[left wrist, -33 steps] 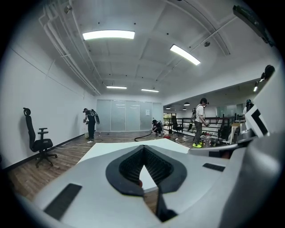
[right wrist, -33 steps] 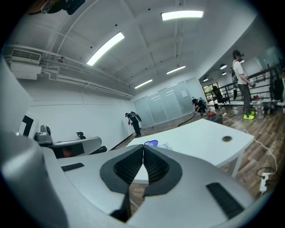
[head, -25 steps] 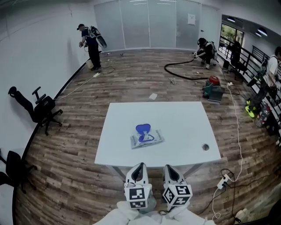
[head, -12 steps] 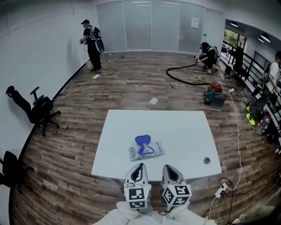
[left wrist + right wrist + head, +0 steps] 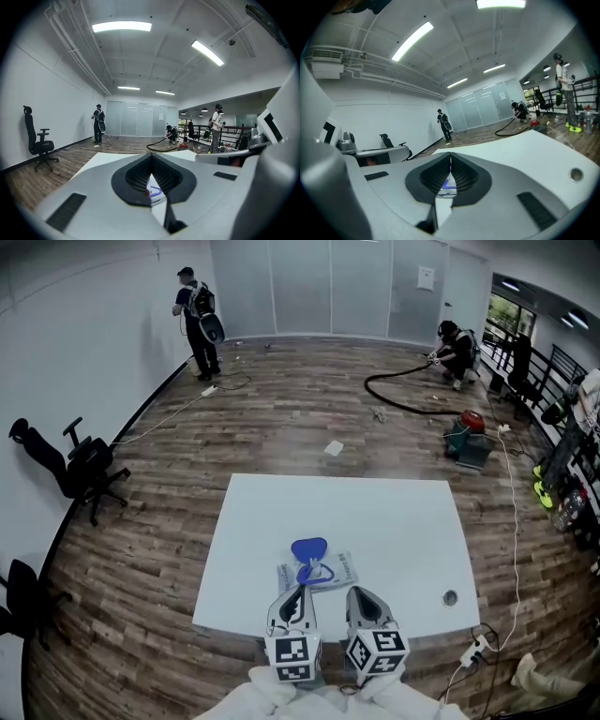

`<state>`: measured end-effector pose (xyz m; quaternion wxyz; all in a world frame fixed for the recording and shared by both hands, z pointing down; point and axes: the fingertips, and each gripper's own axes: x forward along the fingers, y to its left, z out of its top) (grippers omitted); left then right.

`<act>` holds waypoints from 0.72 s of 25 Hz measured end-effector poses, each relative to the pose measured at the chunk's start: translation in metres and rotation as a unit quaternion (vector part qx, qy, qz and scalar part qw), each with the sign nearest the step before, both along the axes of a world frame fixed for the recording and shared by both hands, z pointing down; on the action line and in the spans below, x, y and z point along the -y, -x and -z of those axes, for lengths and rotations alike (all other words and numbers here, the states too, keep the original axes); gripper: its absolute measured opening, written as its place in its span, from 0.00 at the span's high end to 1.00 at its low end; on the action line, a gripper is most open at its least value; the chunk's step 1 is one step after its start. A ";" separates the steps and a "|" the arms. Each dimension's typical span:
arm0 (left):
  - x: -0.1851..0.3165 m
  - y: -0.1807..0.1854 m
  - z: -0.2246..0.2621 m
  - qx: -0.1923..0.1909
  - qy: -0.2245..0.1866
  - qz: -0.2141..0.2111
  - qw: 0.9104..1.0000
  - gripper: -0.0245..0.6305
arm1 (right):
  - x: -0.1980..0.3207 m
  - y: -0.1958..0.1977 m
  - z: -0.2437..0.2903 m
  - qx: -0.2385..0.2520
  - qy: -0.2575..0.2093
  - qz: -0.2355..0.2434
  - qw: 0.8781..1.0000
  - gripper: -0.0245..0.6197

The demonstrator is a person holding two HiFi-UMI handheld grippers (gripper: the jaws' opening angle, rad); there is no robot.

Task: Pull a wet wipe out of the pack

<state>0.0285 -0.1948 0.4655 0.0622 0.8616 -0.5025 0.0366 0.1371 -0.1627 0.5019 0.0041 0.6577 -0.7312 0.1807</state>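
An office chair (image 5: 80,465) stands on the floor well left of the white table (image 5: 375,512), and a person (image 5: 199,320) stands by the far wall. The wet wipe pack (image 5: 323,572) lies near the table's near edge, left of its middle, with its blue lid (image 5: 309,549) raised. Just behind that edge hang the left gripper (image 5: 298,594) and right gripper (image 5: 361,596), both with jaws closed on nothing and apart from the pack. A round grommet (image 5: 450,597) sits by the near right corner. Nothing lies between the grippers and the pack.

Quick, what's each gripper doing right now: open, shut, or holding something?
Left gripper: shut, holding nothing.
Right gripper: shut, holding nothing.
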 end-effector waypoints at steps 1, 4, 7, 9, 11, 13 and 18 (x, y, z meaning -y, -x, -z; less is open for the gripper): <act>0.006 -0.001 -0.001 -0.002 0.001 0.001 1.000 0.97 | 0.006 -0.002 0.000 -0.001 0.001 0.001 1.000 0.95; 0.019 -0.005 -0.004 -0.007 0.006 0.003 1.000 0.97 | 0.018 -0.005 -0.002 -0.006 0.006 0.005 1.000 0.95; 0.027 -0.007 -0.009 -0.009 0.007 0.006 1.000 0.97 | 0.025 -0.007 -0.006 -0.006 0.009 0.008 1.000 0.95; 0.032 -0.006 -0.013 -0.010 0.013 0.012 1.000 0.97 | 0.028 -0.008 -0.010 -0.005 0.014 0.011 1.000 0.95; 0.034 -0.005 -0.021 -0.008 0.025 0.019 0.999 0.97 | 0.029 -0.008 -0.017 -0.002 0.025 0.015 1.000 0.95; 0.037 -0.003 -0.029 -0.004 0.037 0.026 0.999 0.97 | 0.032 -0.007 -0.027 0.002 0.037 0.022 0.999 0.95; 0.039 0.000 -0.033 0.003 0.047 0.046 0.998 0.97 | 0.045 0.004 -0.045 0.001 0.059 0.063 0.996 0.95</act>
